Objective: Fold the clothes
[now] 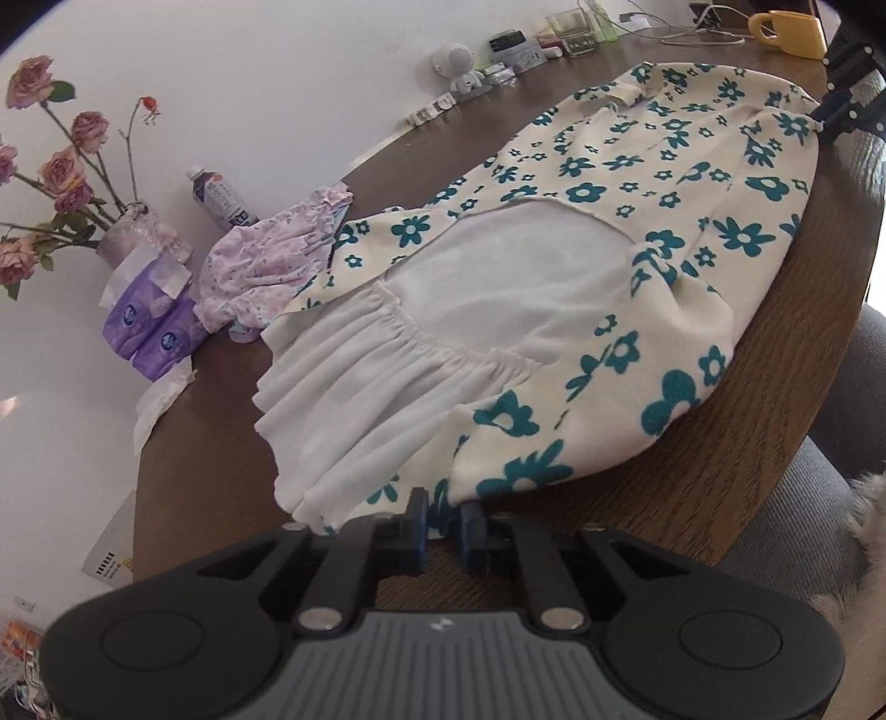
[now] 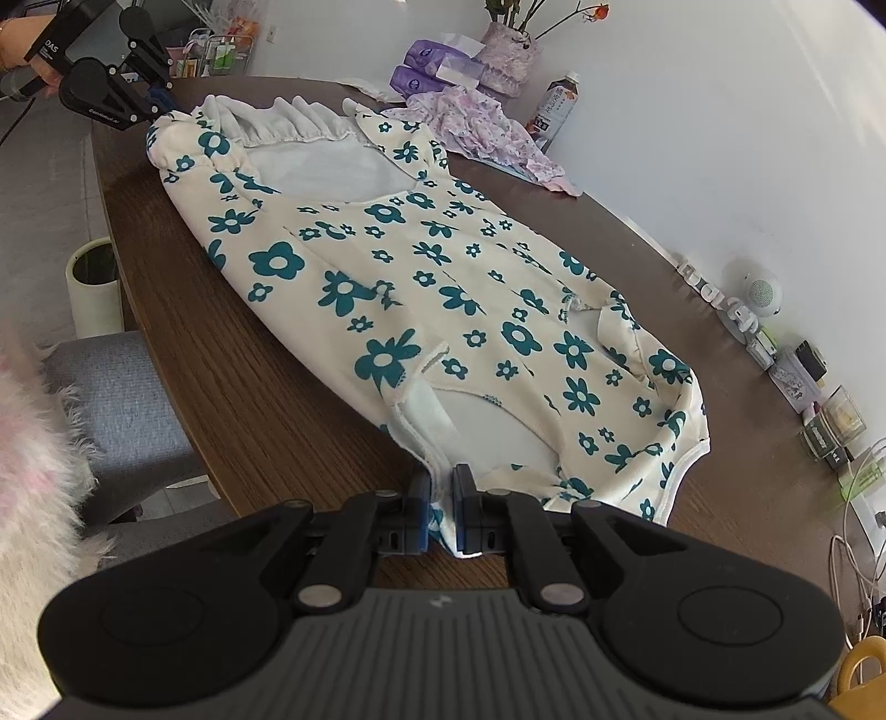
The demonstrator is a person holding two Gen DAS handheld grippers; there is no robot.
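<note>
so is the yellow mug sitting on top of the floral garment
No, the yellow mug stands on the bare table past the far end of the floral garment, apart from it.

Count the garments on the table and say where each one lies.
2. The floral garment lies spread across the table, held at opposite ends by both grippers. The pink garment lies crumpled beyond it, near the bottle. Others may be hidden.

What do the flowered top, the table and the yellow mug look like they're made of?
Flowered top: soft knit or fleece-like cloth, matte, cream with teal flowers; it drapes and gathers at the elastic ruffle. Table: dark brown wood or wood veneer, with visible grain and a low sheen. Yellow mug: probably glazed ceramic, smooth and slightly glossy, though plastic can't be ruled out.
</note>
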